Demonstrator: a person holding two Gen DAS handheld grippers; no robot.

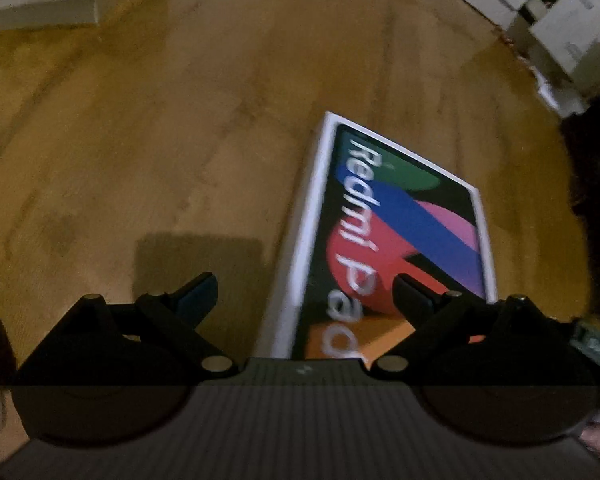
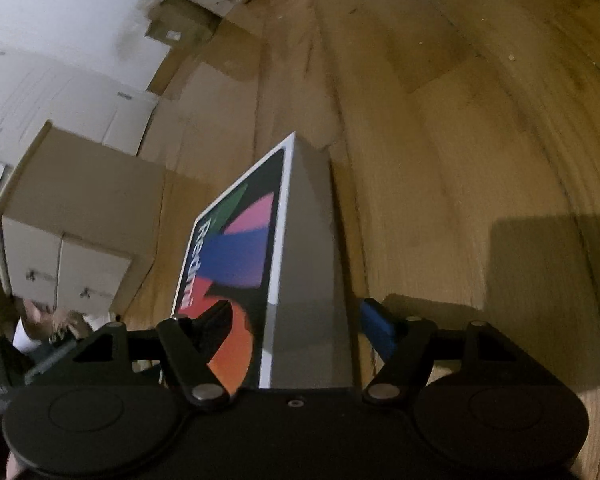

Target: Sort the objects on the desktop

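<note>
One box (image 1: 400,232) is lying on the wooden worktop (image 1: 160,140); its lid is reading "Redmi Pad" in white letters over green, blue, pink, red and orange shapes, framed by a white border. Two hand-held grippers are showing, one per view.

The left hand-held gripper (image 1: 304,292) is standing spread above the near end of the box: one finger is sitting over bare wood beside the box's long white edge, the other over the printed lid. Whether either finger is touching the box cannot be told.

The right hand-held gripper (image 2: 296,320) is also spread, straddling the box (image 2: 240,256) at its near end, one finger over the lid and the blue-padded one (image 2: 376,326) outside the grey side wall; contact cannot be told.

Cardboard cartons (image 2: 76,216) are standing past the worktop's edge, at least two, one bearing an unreadable label. Bare wood (image 2: 460,140) is lying open beyond the box's far corner.
</note>
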